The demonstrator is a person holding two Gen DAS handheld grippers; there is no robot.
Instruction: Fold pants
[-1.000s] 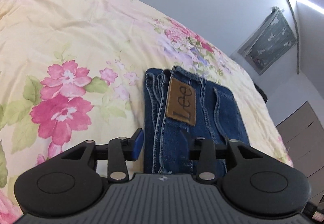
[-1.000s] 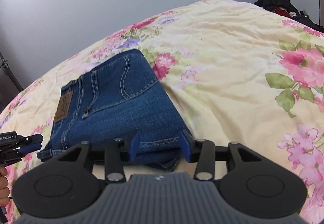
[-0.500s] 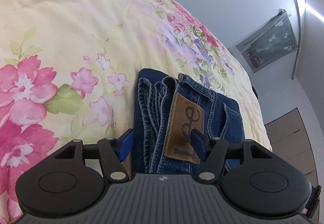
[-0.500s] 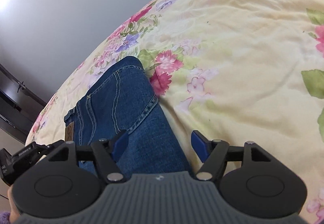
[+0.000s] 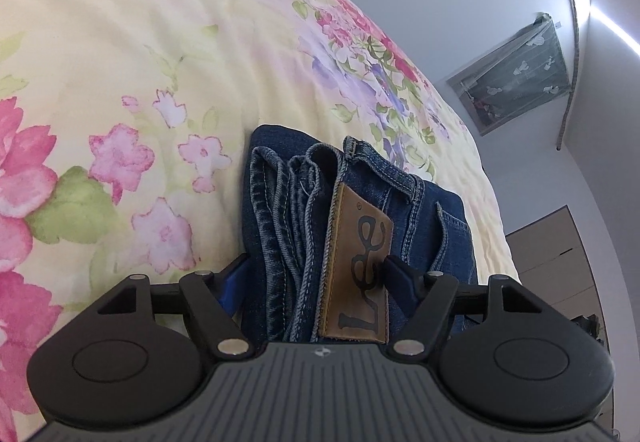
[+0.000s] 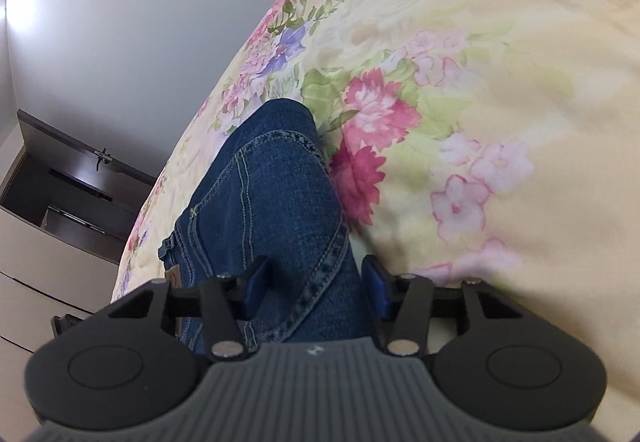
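The folded blue jeans [image 5: 352, 218] lie on the floral bedspread [image 5: 120, 62], their brown leather patch [image 5: 356, 266] facing the left wrist camera. My left gripper [image 5: 316, 274] is open, its jaws standing on either side of the stacked waistband end. In the right wrist view the jeans [image 6: 272, 202] run away from the camera. My right gripper [image 6: 316, 280] is open, its jaws straddling the folded end of the denim. Neither gripper has closed on the cloth.
The bedspread [image 6: 500, 82] spreads wide around the jeans. A grey wall and a hanging cloth [image 5: 520, 78] stand beyond the bed's far edge. A dark cabinet [image 6: 60, 210] is at the left in the right wrist view.
Both grippers have moved forward onto the jeans, so each folded end now sits between open jaws. The jaws have stayed apart. The jeans have not moved.
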